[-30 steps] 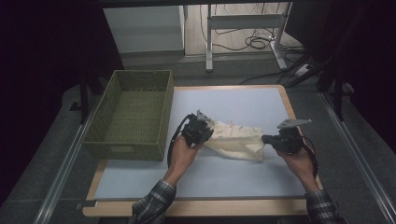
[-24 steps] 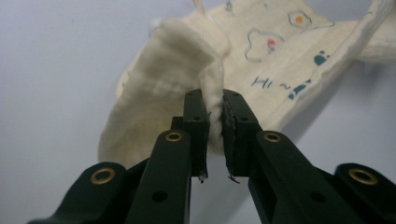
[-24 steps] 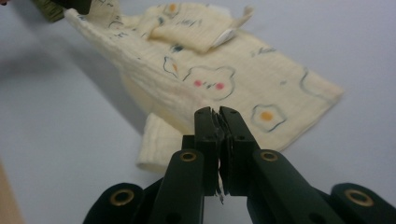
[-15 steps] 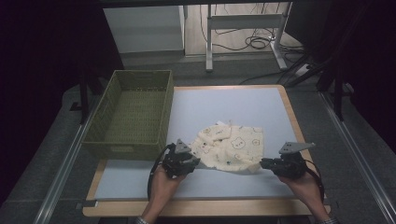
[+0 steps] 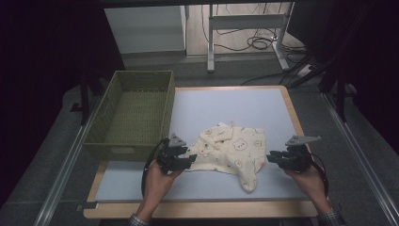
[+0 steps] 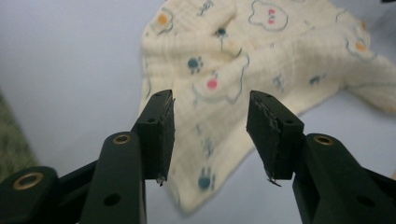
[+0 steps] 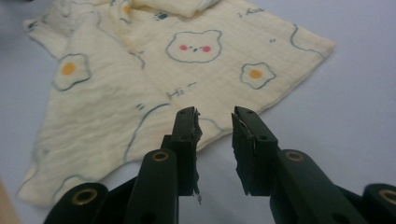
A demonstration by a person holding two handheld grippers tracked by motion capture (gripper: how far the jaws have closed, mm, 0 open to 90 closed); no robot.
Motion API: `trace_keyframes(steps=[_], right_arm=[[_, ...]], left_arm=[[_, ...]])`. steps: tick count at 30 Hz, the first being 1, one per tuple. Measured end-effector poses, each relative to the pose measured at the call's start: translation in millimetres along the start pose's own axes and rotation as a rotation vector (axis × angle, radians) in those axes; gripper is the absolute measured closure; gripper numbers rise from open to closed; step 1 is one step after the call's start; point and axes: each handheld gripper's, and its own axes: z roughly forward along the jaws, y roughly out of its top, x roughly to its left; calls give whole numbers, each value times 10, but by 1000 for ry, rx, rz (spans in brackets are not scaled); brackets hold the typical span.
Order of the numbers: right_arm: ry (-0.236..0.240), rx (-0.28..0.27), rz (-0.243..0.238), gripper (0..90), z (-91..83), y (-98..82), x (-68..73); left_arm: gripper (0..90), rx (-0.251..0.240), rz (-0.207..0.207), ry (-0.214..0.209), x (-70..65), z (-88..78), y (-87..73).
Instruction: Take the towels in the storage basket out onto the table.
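A cream cloth (image 5: 233, 151) printed with bears and fried eggs lies spread and rumpled on the pale blue table top (image 5: 226, 108). My left gripper (image 5: 189, 159) sits at the cloth's left edge; its jaws have just been opening. In the left gripper view the left gripper (image 6: 210, 126) stands open above a corner of the cloth (image 6: 243, 60), the pads clear of it. My right gripper (image 5: 271, 157) is beside the cloth's right edge; its jaws have also just been opening. The right gripper (image 7: 215, 135) is open with the cloth (image 7: 154, 79) lying ahead of its tips.
A green woven basket (image 5: 134, 113) stands empty at the table's left side. The table's wooden rim (image 5: 294, 113) runs down the right. Metal rails and grey floor flank the table; a desk frame and cables lie beyond the far edge.
Both hands have drawn back toward the near edge and apart, pulling the bunched cloth flat. Both grippers have let go of the cloth, which now lies on the table.
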Motion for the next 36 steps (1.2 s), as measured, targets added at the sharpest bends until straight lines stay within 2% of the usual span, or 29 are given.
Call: trace_keyframes(steps=[4,6,11,14,16,20,26,28,30,31,32,33,34,36], right_arm=[[-15,3,20,652,99,56,-99],[-23,5,31,646,147,94,-137],[-59,12,37,646,284,197,-223],[-88,17,44,686,371,266,-293],[-112,10,58,710,426,315,-352],[-134,10,82,709,551,398,-461],[-185,52,86,596,742,423,-534],[-205,54,61,607,773,408,-501],[-196,55,59,744,769,403,-463],[-185,53,58,834,770,400,-448],[-166,56,54,864,773,401,-438],[-171,58,47,874,777,406,-427],[-174,67,39,878,774,420,-424],[-198,73,27,879,747,455,-453]], left_arm=[[513,1,13,-45,29,267,221],[511,4,43,-27,30,398,331],[510,15,72,-11,71,700,613],[518,46,116,40,106,876,759],[519,55,119,58,167,978,830],[526,92,117,71,303,1178,893],[498,153,115,62,415,1412,824],[573,152,113,38,424,1442,797],[755,153,77,-14,423,1439,791],[840,156,75,-14,405,1438,795],[878,160,95,12,379,1433,805],[887,146,116,43,358,1415,816],[889,123,117,57,360,1381,831],[890,69,88,84,403,1298,874]])
